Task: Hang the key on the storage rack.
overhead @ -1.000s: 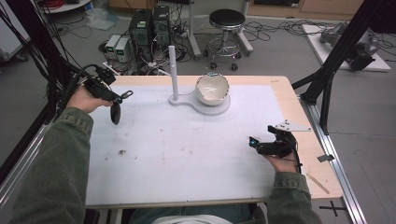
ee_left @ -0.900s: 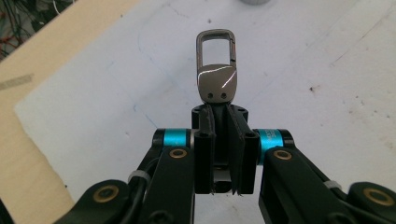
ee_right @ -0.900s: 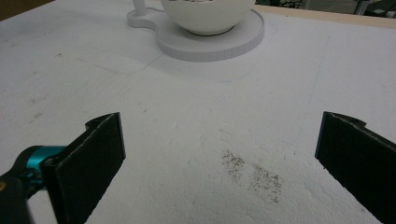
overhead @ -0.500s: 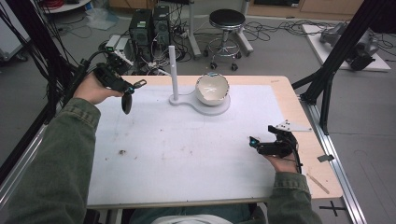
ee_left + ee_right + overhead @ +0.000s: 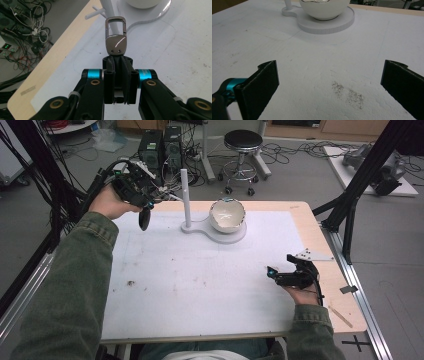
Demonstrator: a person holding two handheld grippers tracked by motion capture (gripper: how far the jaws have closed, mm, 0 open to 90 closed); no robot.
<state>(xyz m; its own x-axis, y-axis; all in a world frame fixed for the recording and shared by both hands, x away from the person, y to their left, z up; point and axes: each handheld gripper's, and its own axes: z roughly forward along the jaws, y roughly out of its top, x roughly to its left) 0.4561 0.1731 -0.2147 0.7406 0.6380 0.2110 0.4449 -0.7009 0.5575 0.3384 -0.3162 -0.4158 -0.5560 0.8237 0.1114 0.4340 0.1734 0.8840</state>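
Note:
My left gripper [image 5: 146,204] is held above the table's far left corner, shut on a keychain [image 5: 144,219] whose black strap hangs down. In the left gripper view the jaws [image 5: 117,63] pinch the black strap, and its dark metal clasp [image 5: 115,37] sticks out toward the white post [image 5: 110,15] and a side peg [image 5: 96,12]. The white stand [image 5: 185,195] rises from a flat white base [image 5: 220,234] that carries a white bowl [image 5: 227,215]. My right gripper [image 5: 272,272] rests low at the table's right, open with nothing between its pads [image 5: 265,80].
The work area is a white sheet [image 5: 200,280] on a wooden table [image 5: 325,270]. A grey three-cornered plate [image 5: 310,255] lies by the right edge. Computer boxes, cables and a stool [image 5: 242,142] stand on the floor beyond the far edge. A dark smudge [image 5: 348,92] marks the sheet.
My left gripper has lifted and moved farther back and to the right, bringing the keychain closer to the white post. The right gripper has stayed where it was.

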